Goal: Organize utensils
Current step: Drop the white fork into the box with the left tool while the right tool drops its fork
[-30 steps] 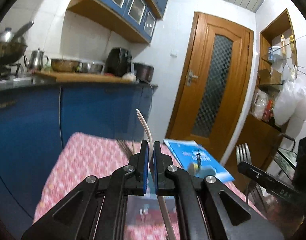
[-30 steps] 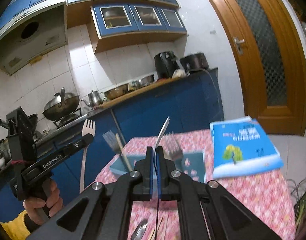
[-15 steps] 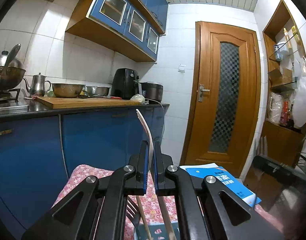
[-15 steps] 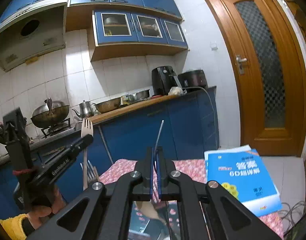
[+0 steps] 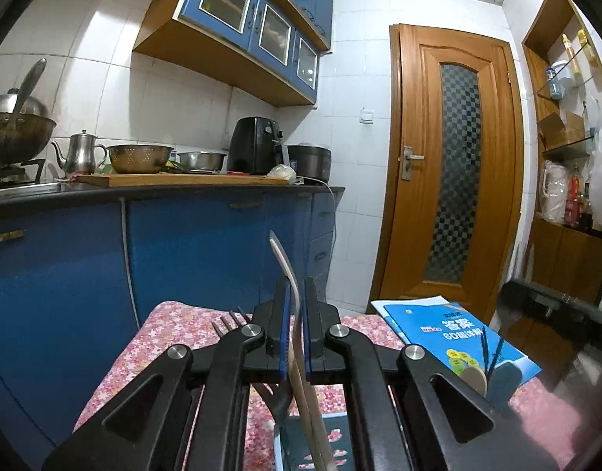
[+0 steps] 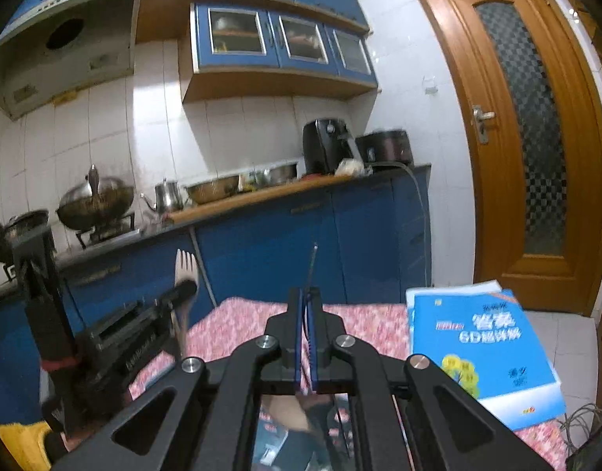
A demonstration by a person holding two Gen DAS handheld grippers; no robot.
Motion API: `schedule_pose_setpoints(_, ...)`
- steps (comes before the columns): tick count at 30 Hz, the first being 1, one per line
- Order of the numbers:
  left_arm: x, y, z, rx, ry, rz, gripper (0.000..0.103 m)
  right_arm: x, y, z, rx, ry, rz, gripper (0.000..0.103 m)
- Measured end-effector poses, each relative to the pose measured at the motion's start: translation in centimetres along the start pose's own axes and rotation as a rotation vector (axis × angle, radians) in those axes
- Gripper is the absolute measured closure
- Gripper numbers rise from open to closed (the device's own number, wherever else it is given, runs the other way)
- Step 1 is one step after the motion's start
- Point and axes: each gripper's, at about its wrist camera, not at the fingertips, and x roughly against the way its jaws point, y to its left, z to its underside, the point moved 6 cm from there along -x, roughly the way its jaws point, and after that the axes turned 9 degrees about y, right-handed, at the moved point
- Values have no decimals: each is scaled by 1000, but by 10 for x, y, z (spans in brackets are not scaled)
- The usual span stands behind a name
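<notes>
My left gripper (image 5: 295, 306) is shut on a pale wooden fork (image 5: 283, 263), seen edge-on; in the right wrist view the same fork (image 6: 185, 269) stands upright in it with tines up. My right gripper (image 6: 308, 306) is shut on a thin metal utensil (image 6: 311, 265), seen edge-on and pointing up. Both are held above a table with a pink floral cloth (image 5: 175, 329). A dark metal fork (image 5: 228, 322) sticks up just left of my left gripper. Below it lies a blue box (image 5: 320, 443), partly hidden.
A blue booklet (image 6: 481, 341) lies on the table's right side, also in the left wrist view (image 5: 450, 333). Blue kitchen cabinets (image 5: 183, 243) stand behind the table, a wooden door (image 5: 454, 172) at the right. The right gripper's rounded tips (image 5: 493, 376) show low right in the left wrist view.
Both grippers have tilted up and pulled back from the table with their utensils held. The view now takes in more of the kitchen and less of the table.
</notes>
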Motion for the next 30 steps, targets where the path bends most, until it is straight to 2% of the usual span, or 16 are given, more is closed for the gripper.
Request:
schedule_pose_setpoints(2, 0, -2, 2, -7, 15, 16, 94, -3, 0, 4, -8, 18, -9, 99)
schedule_pose_setpoints(4, 3, -4, 3, -16, 20, 25, 75, -4, -1, 7, -29, 35, -37, 95)
schedule_pose_setpoints(5, 5, -5, 3, -18, 17, 29, 72, -3, 0, 7, -36, 36, -48, 82)
schedule_pose_setpoints(7, 9, -7, 3, -20, 18, 34, 60, 1, 2, 7, -45, 19, -57, 66)
schedule_pose_setpoints(15, 25, -6, 2, -1, 75, 63, 48, 21, 1, 3, -71, 1, -56, 65)
schedule_pose_setpoints(20, 41, -9, 4, -12, 109, 74, 41, 39, 2, 7, -82, 2, -35, 59)
schedule_pose_setpoints(24, 57, -13, 9, -28, 143, 76, 31, 54, 3, 14, -92, 10, -21, 54)
schedule_pose_setpoints(30, 78, -18, 25, -42, 214, 72, 30, 76, 11, 30, -97, 40, -20, 46)
